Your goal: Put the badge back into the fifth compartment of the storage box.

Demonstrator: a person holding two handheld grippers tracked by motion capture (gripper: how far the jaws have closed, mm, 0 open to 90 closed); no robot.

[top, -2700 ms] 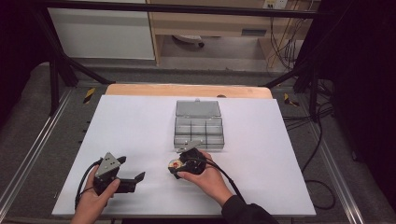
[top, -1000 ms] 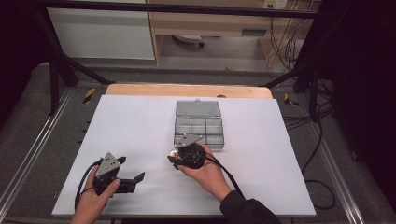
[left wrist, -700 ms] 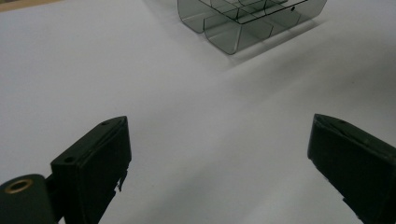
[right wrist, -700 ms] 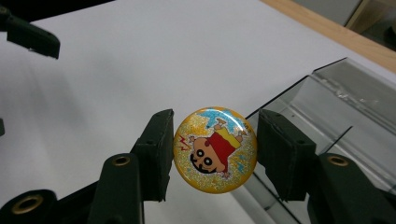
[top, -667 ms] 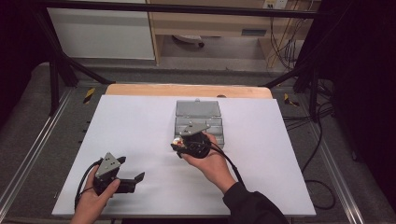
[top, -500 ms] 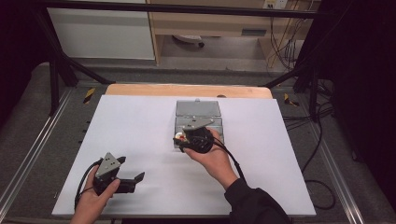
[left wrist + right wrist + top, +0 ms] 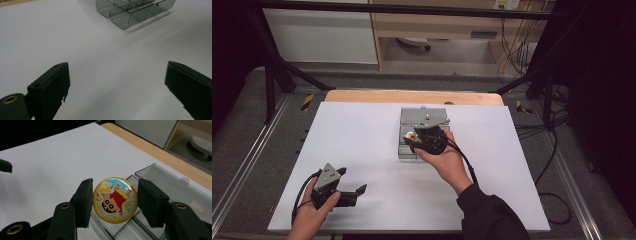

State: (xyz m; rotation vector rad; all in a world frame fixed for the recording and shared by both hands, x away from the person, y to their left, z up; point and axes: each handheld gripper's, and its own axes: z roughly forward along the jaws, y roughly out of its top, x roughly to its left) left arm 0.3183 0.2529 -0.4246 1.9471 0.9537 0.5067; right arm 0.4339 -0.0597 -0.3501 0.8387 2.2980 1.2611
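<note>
A round yellow glitter badge point(image 7: 115, 200) with a cartoon figure sits between the two black jaws of my right gripper point(image 7: 114, 195), which is shut on its edges. In the high view the right gripper point(image 7: 416, 137) holds the badge point(image 7: 411, 136) above the near left part of a clear compartment box point(image 7: 408, 151). The box's lid point(image 7: 172, 185) lies open toward the far side. My left gripper point(image 7: 351, 181) rests at the front left of the white table, jaws wide apart. Nothing is between them in the left gripper view point(image 7: 117, 82), where the box point(image 7: 127, 15) stands far ahead.
The white tabletop point(image 7: 362, 135) spreads wide around the box. A wooden strip point(image 7: 412, 96) runs along its far edge. Black frame posts and cables point(image 7: 557, 150) stand beyond the right side.
My right hand has carried the badge up and away from the front middle of the table to over the box. The left hand has stayed where it was.
</note>
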